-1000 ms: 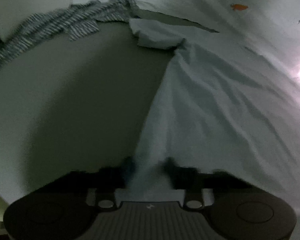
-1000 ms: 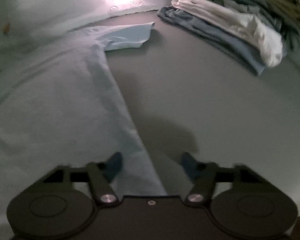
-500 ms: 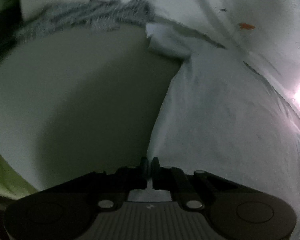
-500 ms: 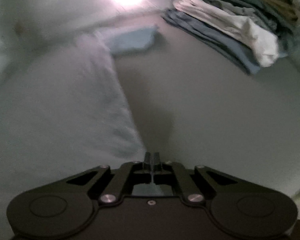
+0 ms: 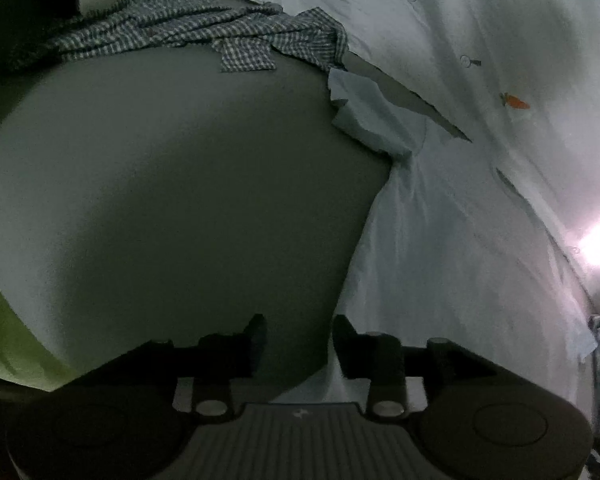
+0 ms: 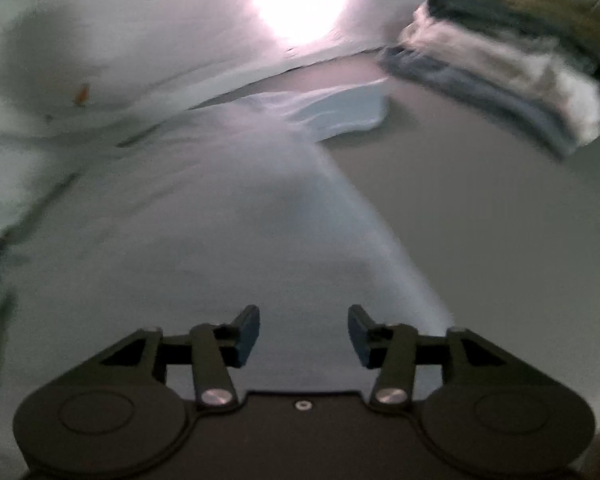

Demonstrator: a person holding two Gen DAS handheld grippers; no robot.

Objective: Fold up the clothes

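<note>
Shirt lies flat on the table; both grippers (left, right) hover low over its hem, jaws spread, empty.

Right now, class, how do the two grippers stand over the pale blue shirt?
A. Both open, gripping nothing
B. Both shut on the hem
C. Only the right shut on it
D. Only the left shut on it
A: the left gripper and right gripper show spread fingers with no fold of the pale blue shirt pinched between them.

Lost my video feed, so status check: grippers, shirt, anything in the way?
Left gripper open, right gripper open, both empty. Light blue shirt flat on table, not folded. Checkered garment and folded stack off to the sides.
</note>
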